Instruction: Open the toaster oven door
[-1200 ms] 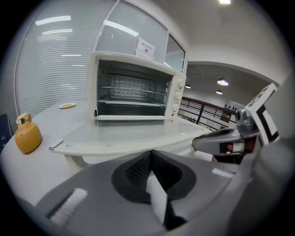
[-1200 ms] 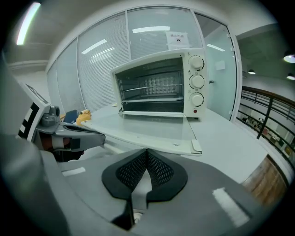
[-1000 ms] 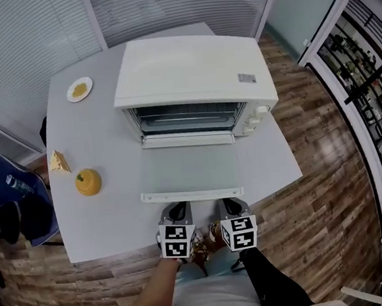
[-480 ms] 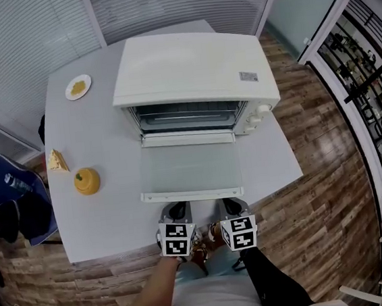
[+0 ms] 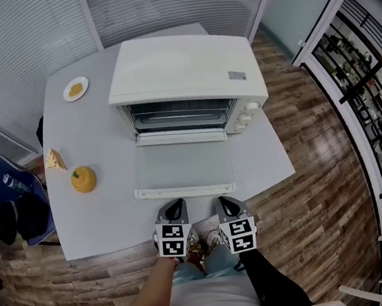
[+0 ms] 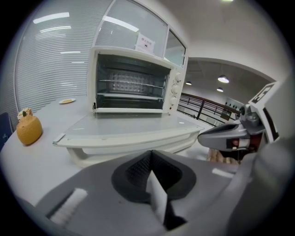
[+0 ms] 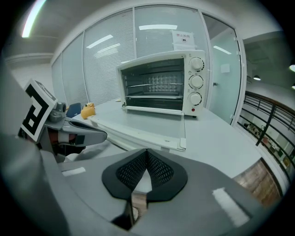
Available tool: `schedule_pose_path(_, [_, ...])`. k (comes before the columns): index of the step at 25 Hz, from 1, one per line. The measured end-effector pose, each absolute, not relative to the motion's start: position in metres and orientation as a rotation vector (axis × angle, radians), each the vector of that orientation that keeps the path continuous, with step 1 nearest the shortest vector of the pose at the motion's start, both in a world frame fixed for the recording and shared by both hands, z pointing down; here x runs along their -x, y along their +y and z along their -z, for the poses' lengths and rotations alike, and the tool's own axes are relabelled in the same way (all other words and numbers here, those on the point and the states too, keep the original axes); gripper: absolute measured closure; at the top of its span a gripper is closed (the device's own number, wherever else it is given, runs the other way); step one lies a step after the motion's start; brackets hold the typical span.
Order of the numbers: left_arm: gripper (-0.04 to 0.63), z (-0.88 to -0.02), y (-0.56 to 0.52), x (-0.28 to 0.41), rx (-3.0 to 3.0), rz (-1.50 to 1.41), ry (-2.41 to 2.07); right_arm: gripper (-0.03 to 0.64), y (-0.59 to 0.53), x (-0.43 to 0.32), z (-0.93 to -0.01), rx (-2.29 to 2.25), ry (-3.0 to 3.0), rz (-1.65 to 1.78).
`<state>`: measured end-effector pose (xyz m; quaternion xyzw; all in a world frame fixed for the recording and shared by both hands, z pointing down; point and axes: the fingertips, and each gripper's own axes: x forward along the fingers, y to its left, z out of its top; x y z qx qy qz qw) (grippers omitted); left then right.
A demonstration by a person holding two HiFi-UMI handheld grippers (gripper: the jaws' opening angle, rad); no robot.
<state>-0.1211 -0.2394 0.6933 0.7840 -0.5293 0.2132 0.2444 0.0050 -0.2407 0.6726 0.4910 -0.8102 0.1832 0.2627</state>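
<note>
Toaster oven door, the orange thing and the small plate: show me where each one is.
toaster oven door (image 5: 182, 169): head view, middle of its glass panel.
orange thing (image 5: 84, 180): head view, its round body.
small plate (image 5: 67, 95): head view, bare rim.

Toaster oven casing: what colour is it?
The toaster oven casing is off-white; the head view shows it best.

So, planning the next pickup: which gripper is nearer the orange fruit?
Left. The left gripper sits right of the orange fruit and nearer the person; the right gripper is farther right.
</note>
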Motion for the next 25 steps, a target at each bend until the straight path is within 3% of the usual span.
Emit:
schedule_pose_path(10, [0.538,-0.646,-0.224,0.11,-2.165,-0.563,-1.579,0.614,-0.24,-0.036,-0.613,-1.378,-2.31,-0.386])
schedule_pose_path(25, [0.538,-0.457,-0.201,0.078,-2.408,-0.343,-1.854,0.615,-0.223,-0.084,-0.437,-1.494,-2.582,-0.078])
